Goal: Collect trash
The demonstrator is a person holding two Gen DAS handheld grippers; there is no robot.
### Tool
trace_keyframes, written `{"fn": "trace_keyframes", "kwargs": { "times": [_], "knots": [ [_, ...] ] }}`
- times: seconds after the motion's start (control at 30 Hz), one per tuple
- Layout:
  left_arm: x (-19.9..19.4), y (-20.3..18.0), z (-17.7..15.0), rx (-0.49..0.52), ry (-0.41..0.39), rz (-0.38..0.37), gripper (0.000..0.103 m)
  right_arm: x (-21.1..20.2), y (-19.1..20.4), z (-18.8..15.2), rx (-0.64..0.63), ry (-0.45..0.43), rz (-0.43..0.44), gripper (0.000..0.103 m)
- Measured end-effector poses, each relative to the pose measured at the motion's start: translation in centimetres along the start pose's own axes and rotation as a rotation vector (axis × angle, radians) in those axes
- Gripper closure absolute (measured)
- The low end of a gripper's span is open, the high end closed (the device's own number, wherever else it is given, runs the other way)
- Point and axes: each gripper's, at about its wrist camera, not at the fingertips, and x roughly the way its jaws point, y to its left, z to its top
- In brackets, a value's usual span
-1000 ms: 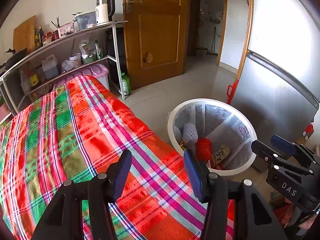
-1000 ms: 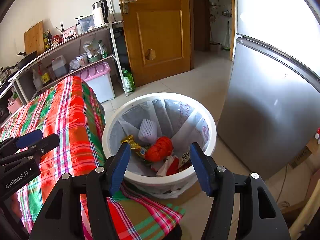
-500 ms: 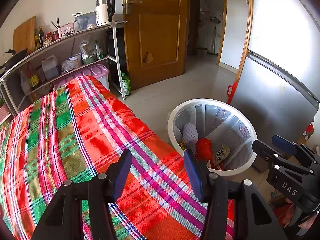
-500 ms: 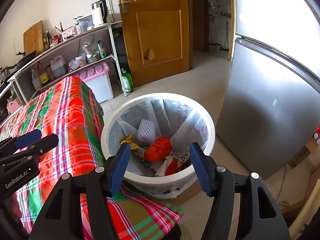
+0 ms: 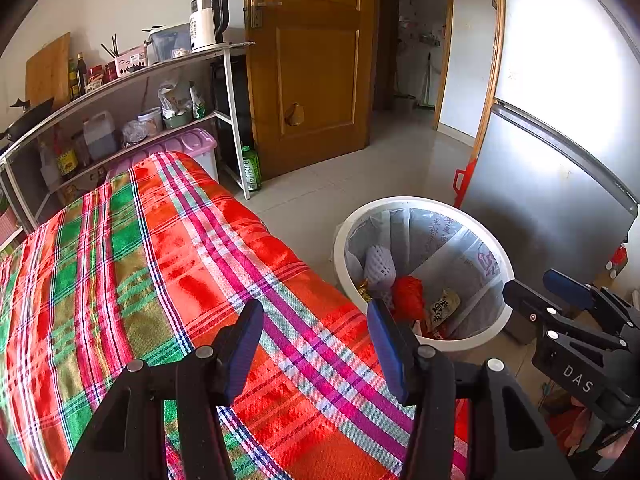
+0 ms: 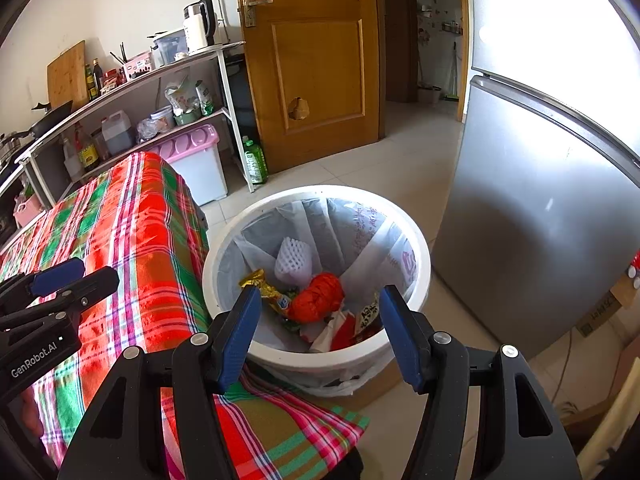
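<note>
A white trash bin (image 6: pixel 416 256) with a clear liner stands on the floor beside the table. Inside it lie a white foam net (image 6: pixel 293 258), a red crumpled bag (image 6: pixel 318 298), a gold snack wrapper (image 6: pixel 264 286) and other wrappers. My right gripper (image 6: pixel 316 330) hangs open over the bin's near rim, nothing between its blue pads. My left gripper (image 5: pixel 314 346) is open above the plaid tablecloth (image 5: pixel 160 280), also holding nothing. The bin (image 5: pixel 472 222) appears in the left wrist view too, with the right gripper (image 5: pixel 560 292) at its right side.
A silver fridge (image 6: pixel 540 200) stands right of the bin. A wooden door (image 6: pixel 316 60) is behind it, with an open doorway beside. A shelf rack (image 6: pixel 132 92) with bottles, a kettle and a pink-lidded box (image 6: pixel 192 152) lines the far wall. A green bottle (image 6: pixel 256 160) stands on the floor.
</note>
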Motion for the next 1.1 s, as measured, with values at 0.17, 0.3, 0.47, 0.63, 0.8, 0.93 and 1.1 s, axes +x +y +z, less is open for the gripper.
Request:
{"fn": "trace_keyframes", "kwargs": {
  "times": [0.17,0.3,0.47,0.63,0.8,0.93,1.1],
  "knots": [
    [0.05,0.0,-0.05,-0.003,0.002,-0.005,0.049,0.03,0.07,-0.04,-0.001,-0.001,-0.001,0.041],
    [0.05,-0.05,-0.06,-0.002,-0.001,-0.008,0.049,0.03,0.13,-0.09,0.0,0.001,-0.003,0.041],
    [0.04,-0.12,-0.11,0.004,-0.004,-0.005,0.049,0.15,0.14,-0.11,-0.003,0.002,-0.004,0.041],
    [0.07,-0.17,-0.07,0.009,-0.006,0.002,0.049,0.16,0.16,-0.11,-0.002,0.002,-0.005,0.041],
    [0.07,-0.32,-0.08,0.015,-0.012,-0.002,0.049,0.17,0.03,-0.2,0.001,0.003,-0.009,0.041],
    [0.07,-0.42,-0.06,0.016,-0.013,-0.005,0.049,0.23,-0.03,-0.22,0.001,0.003,-0.01,0.041],
    [0.12,-0.46,-0.05,0.017,-0.01,0.002,0.049,0.2,-0.1,-0.25,0.001,0.005,-0.01,0.041]
  ]
}}
